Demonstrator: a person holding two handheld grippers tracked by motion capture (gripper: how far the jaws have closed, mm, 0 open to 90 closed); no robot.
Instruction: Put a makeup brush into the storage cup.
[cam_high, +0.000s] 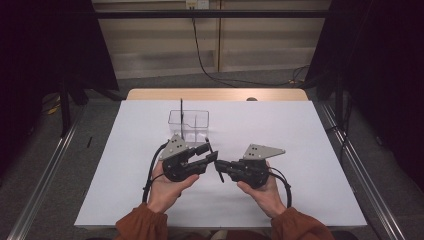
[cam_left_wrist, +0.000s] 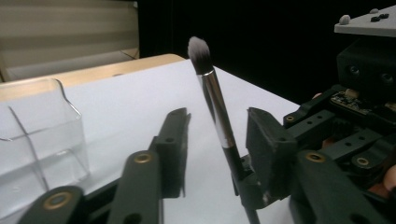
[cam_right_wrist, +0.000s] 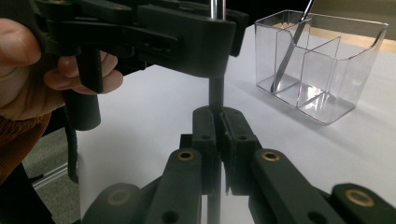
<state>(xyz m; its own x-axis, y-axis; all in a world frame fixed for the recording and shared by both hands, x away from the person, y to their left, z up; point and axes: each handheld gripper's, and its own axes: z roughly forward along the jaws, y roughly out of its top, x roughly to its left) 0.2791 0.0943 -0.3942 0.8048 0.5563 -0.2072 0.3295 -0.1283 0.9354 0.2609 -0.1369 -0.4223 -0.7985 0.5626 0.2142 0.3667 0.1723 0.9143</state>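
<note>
Right gripper (cam_right_wrist: 218, 135) jaws clamping brush (cam_left_wrist: 215, 100), left gripper (cam_left_wrist: 215, 140) jaws spread

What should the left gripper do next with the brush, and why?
Probably shut the left gripper on the brush. Its jaws stand open on either side of the handle, while the right gripper is clamped on it lower down. The organizer, already holding one tool, stands just behind, so a handover seems the likely step.
</note>
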